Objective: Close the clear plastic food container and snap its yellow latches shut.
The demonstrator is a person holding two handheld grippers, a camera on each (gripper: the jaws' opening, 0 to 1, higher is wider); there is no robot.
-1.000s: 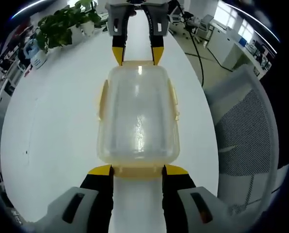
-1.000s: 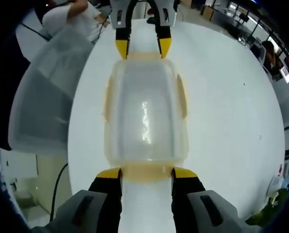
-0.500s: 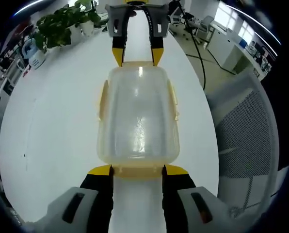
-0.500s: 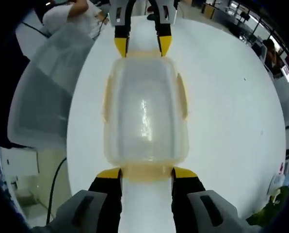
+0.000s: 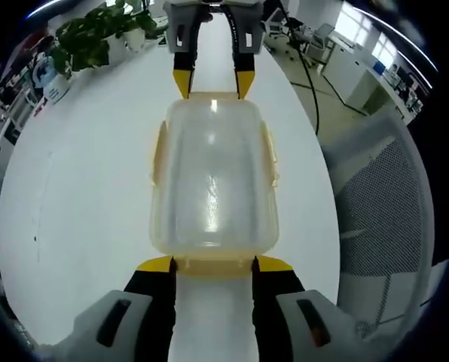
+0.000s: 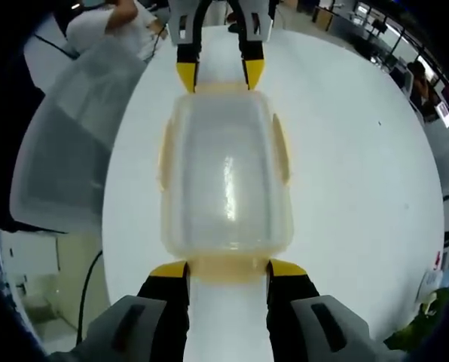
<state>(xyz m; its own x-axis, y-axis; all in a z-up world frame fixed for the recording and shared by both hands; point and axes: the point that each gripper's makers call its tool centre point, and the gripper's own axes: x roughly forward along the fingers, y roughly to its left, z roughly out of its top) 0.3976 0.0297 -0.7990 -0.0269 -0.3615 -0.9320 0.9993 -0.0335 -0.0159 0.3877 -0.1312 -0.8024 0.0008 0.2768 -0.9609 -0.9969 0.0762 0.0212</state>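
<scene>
From my left gripper (image 5: 213, 264) I look along the clear plastic food container (image 5: 213, 177), which lies lid-on in the middle of the white bench (image 5: 81, 196). My two yellow-tipped fingers (image 5: 158, 265) stand apart, one at each side of the near end latch (image 5: 213, 266), their tips level with the container's near wall and touching it or very nearly so; nothing is gripped between them. At the far end the right gripper (image 5: 211, 79) faces me in the same way, its fingers spread to either side of the far end.

From the right gripper (image 6: 226, 269) the picture mirrors this: its fingers (image 6: 287, 270) are parted around the near end latch (image 6: 226, 268), and the left gripper (image 6: 220, 72) sits at the far end, fingers apart. The yellow side latches (image 6: 282, 148) lie flat against the long walls.

A mesh-backed chair (image 5: 383, 211) stands beside the bench, and potted plants (image 5: 96, 34) stand at its far edge.
</scene>
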